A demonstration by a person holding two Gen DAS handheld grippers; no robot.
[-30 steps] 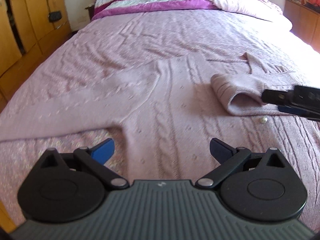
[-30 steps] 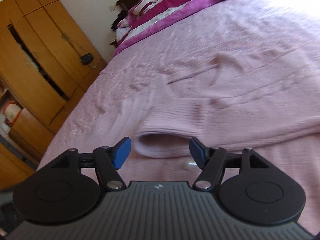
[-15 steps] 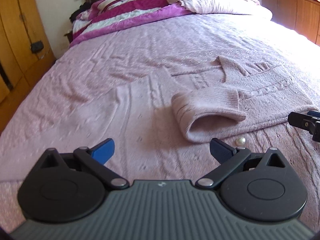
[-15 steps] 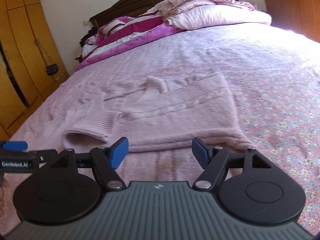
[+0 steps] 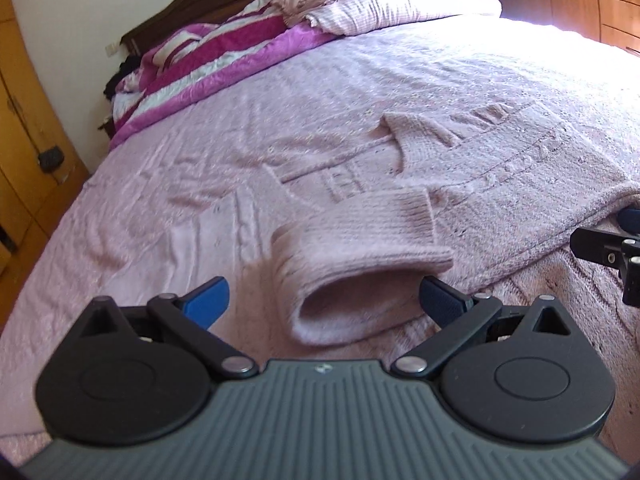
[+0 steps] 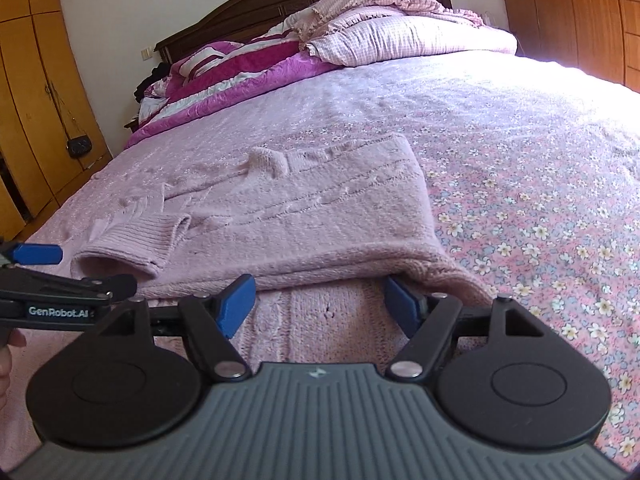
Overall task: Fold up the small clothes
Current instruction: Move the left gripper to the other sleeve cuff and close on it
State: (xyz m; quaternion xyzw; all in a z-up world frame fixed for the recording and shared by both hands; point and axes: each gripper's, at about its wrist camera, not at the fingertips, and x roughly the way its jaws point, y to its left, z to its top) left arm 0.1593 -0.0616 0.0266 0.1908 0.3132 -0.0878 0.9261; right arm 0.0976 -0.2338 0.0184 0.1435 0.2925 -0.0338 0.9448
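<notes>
1. My left gripper [image 5: 322, 300] is spread wide and grips nothing; the sweater's folded sleeve cuff [image 5: 360, 276] lies just ahead, between its fingers.
2. My right gripper [image 6: 320, 306] is spread too, holding nothing, with the sweater [image 6: 320, 216] hem just ahead.
3. I would pinch both layers at the hem before lifting.
4. Beyond my right fingers the bedspread [image 6: 540, 184] gives flat room; wardrobe [image 6: 36, 112] far left.

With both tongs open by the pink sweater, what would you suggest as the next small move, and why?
Probably ease the right tongs forward and close on the sweater's near folded edge: the jaws are open, and that edge lies just ahead, draping over the right finger. The left tongs face the open cuff.
</notes>
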